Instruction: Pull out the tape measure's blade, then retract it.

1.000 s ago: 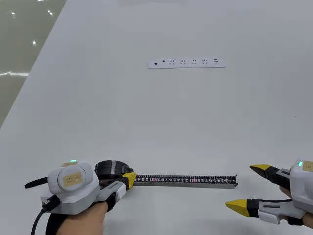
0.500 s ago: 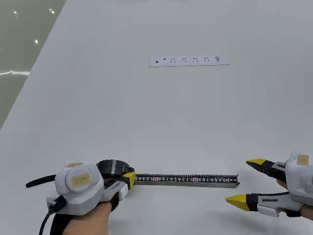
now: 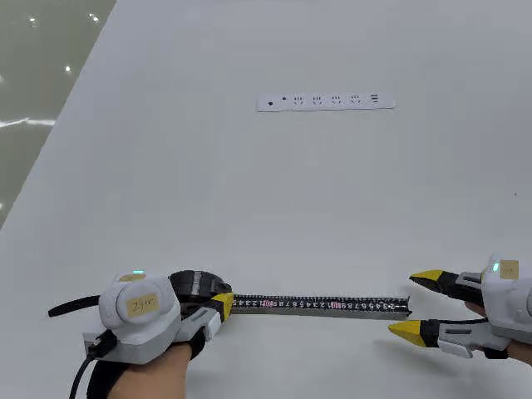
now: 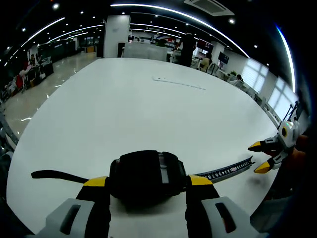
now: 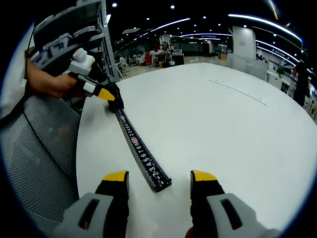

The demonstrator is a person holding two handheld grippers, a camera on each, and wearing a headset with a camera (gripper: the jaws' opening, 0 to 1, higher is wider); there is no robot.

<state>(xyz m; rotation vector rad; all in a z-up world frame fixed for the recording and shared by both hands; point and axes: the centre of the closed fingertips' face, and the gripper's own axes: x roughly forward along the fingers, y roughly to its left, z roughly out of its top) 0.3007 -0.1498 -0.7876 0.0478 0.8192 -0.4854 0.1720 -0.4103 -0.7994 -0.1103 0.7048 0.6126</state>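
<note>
Tape measure case (image 4: 147, 174) clamped in the left gripper (image 4: 148, 181); blade (image 3: 320, 304) drawn out along the worktop (image 3: 249, 191).
Right gripper (image 3: 404, 304) is held open, blade tip between its jaws, ungripped; case is half hidden in the head view.

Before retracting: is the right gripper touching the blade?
Apart. The right gripper view shows the blade ending between the open jaws of the right gripper, bare table on both sides.

The tape measure's blade (image 5: 140, 148) carries white digits; 2 through 9 read clearly.
</note>
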